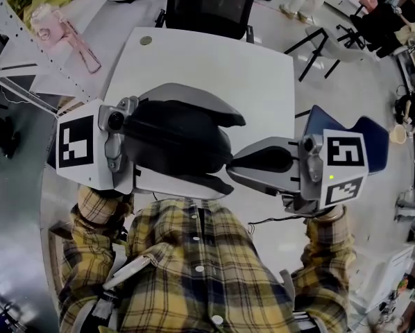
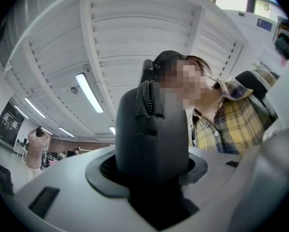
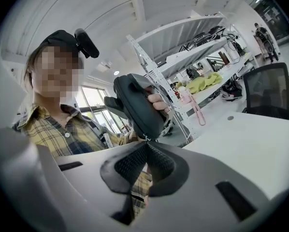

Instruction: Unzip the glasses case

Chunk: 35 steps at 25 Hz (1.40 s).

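A black zip-up glasses case (image 1: 176, 141) is held in the air over my lap, clamped between the jaws of my left gripper (image 1: 228, 152). In the left gripper view the case (image 2: 151, 139) stands up between the pads, its zip teeth (image 2: 147, 96) running along the edge. My right gripper (image 1: 232, 164) meets the case's right end tip to tip. In the right gripper view its pads (image 3: 156, 161) are pressed together at the tip on the small metal zip pull (image 3: 145, 139) under the case (image 3: 137, 108).
A white table (image 1: 214, 68) lies just ahead, with a black mesh chair (image 1: 207, 5) behind it. A metal shelving rack (image 1: 27, 40) with a pink item (image 1: 62, 33) stands at the left. A blue chair (image 1: 374, 137) sits at the right.
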### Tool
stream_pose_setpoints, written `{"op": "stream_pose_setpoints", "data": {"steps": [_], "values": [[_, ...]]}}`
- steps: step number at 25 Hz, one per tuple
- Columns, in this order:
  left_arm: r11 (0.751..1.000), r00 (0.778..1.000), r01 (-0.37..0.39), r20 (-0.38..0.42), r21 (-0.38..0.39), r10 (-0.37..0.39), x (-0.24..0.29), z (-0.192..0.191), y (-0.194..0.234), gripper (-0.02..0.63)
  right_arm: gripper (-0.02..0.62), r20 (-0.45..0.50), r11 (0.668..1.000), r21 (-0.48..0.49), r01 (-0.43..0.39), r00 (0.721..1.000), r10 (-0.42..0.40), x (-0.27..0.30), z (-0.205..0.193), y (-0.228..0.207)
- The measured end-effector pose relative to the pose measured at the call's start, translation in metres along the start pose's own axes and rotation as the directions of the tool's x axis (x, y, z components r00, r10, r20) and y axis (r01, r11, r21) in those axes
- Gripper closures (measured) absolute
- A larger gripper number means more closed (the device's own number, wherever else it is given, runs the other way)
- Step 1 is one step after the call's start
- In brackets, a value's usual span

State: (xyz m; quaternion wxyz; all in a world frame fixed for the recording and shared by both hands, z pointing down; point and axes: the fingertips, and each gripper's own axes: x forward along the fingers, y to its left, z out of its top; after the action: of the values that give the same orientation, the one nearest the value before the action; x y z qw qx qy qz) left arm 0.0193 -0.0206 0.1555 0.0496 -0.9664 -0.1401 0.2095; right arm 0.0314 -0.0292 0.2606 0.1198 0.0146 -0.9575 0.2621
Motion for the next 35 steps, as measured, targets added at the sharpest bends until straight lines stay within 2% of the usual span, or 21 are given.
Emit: {"op": "stream_pose_setpoints", "data": {"steps": [8, 11, 18, 35], "values": [[0.997, 0.984, -0.015, 0.175, -0.07, 0.027, -0.007, 0.019, 0.008, 0.364, 0.597, 0.043, 1.0, 0.023, -0.021, 0.999, 0.02, 0.005, -0.001, -0.002], [0.996, 0.977, -0.019, 0.211, -0.088, 0.038, -0.006, 0.021, 0.011, 0.364, 0.597, 0.057, 0.999, 0.03, -0.02, 0.998, 0.018, 0.005, -0.001, -0.004], [0.992, 0.968, -0.021, 0.245, -0.128, 0.052, -0.003, 0.018, 0.015, 0.364, 0.597, 0.061, 0.999, 0.035, -0.002, 0.998, 0.0, 0.009, -0.007, -0.008], [0.986, 0.966, -0.015, 0.251, -0.168, 0.058, 0.003, 0.01, 0.015, 0.364, 0.597, 0.114, 0.997, 0.075, -0.014, 0.993, 0.006, 0.022, -0.013, -0.012]]}}
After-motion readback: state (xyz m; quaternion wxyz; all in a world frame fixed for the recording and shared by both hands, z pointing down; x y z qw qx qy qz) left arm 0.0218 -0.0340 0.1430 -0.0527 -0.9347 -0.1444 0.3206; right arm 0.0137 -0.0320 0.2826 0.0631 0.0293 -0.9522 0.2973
